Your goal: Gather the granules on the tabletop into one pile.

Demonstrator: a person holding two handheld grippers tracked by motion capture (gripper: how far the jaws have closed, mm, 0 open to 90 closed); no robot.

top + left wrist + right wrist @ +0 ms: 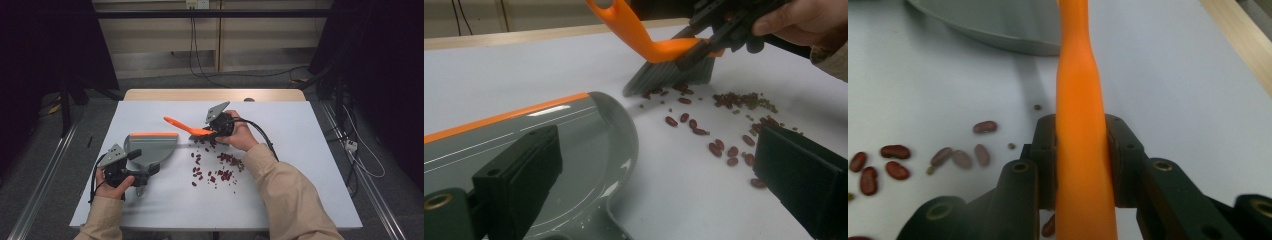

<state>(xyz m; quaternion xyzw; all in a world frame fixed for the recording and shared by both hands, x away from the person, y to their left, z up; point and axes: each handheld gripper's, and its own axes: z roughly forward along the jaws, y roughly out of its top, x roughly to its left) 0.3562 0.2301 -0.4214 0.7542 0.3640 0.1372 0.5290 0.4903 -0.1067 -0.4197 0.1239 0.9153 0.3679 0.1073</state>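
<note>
Two tools were in use: the right gripper (216,131) was clenched on the orange brush (1081,150) handle at mid-table; light, stiff, slick plastic, best gripped mid-handle. The left gripper (131,175), at seven o'clock, held the grey dustpan (150,147); its grip could not be judged. The left gripper view showed bristles touching the beans (729,147).

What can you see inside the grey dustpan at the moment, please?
The dustpan shows a bare grey floor with no beans; the red beans lie on the table. Its rear part is covered by the left gripper.
</note>
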